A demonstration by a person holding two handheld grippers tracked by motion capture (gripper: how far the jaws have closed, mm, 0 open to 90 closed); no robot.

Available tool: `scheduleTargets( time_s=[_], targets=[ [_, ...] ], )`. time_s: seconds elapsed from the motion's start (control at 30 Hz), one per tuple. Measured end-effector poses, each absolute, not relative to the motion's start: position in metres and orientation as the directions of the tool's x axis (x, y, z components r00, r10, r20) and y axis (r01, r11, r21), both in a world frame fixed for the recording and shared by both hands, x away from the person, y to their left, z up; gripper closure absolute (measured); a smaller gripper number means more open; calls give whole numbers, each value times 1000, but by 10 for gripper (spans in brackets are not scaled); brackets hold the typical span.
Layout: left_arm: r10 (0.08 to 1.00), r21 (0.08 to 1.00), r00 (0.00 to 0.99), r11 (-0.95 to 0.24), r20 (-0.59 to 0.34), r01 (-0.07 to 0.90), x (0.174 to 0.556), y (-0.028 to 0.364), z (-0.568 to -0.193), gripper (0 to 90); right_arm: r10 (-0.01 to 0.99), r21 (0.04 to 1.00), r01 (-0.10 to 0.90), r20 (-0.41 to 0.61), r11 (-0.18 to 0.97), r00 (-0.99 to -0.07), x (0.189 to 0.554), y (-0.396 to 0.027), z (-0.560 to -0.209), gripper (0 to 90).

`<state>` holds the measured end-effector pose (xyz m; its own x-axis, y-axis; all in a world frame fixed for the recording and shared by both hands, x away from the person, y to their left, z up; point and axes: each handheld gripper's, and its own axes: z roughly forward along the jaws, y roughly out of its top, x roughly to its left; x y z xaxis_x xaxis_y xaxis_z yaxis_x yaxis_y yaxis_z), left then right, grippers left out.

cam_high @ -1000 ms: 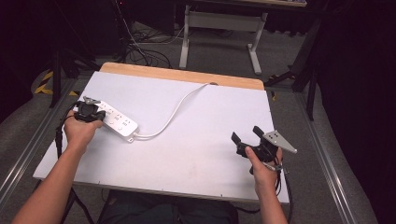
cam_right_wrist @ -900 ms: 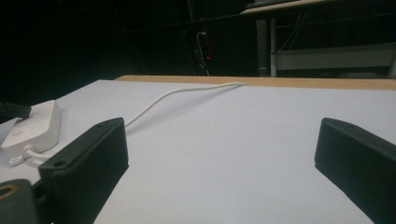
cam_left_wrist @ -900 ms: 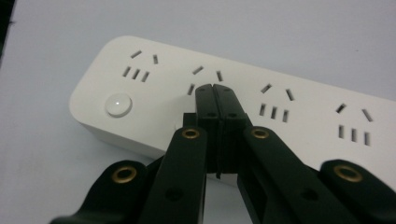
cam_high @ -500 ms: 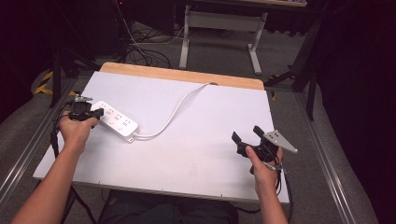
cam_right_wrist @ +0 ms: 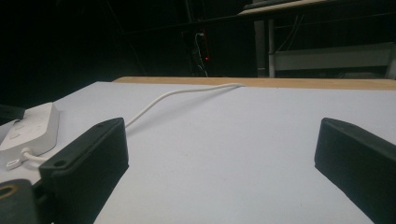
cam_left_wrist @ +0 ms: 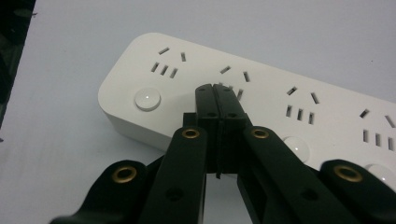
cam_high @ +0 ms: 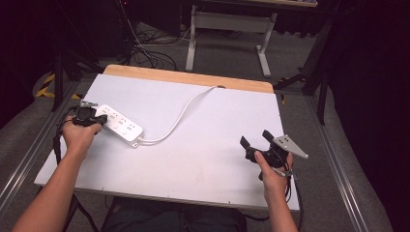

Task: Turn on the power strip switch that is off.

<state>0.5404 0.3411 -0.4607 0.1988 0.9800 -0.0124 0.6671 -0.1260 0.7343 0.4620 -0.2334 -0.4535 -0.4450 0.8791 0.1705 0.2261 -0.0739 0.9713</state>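
A white power strip [cam_high: 118, 124] lies on the white table [cam_high: 203, 145], toward its left side. The left gripper [cam_high: 87, 115] sits at the strip's left end, held by the left hand [cam_high: 80, 137]. From the strip's right end a white cable [cam_high: 179, 116] curves away to the table's far wooden edge. The right gripper [cam_high: 256, 145] is well to the right of the strip, jaws spread, gripped by the right hand [cam_high: 273, 174].
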Motion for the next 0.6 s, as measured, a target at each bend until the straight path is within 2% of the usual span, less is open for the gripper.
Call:
scheduleTargets(
  time_s=[0.37,0.6],
  targets=[
    [979,731,201,-164,37,663,540,335,-463,900,879,972,224,169,-73,-445,462,-233,-453,32],
    [978,723,209,-147,3,675,541,338,-463,900,878,972,222,168,-73,-447,461,-232,-453,32]
  ],
)
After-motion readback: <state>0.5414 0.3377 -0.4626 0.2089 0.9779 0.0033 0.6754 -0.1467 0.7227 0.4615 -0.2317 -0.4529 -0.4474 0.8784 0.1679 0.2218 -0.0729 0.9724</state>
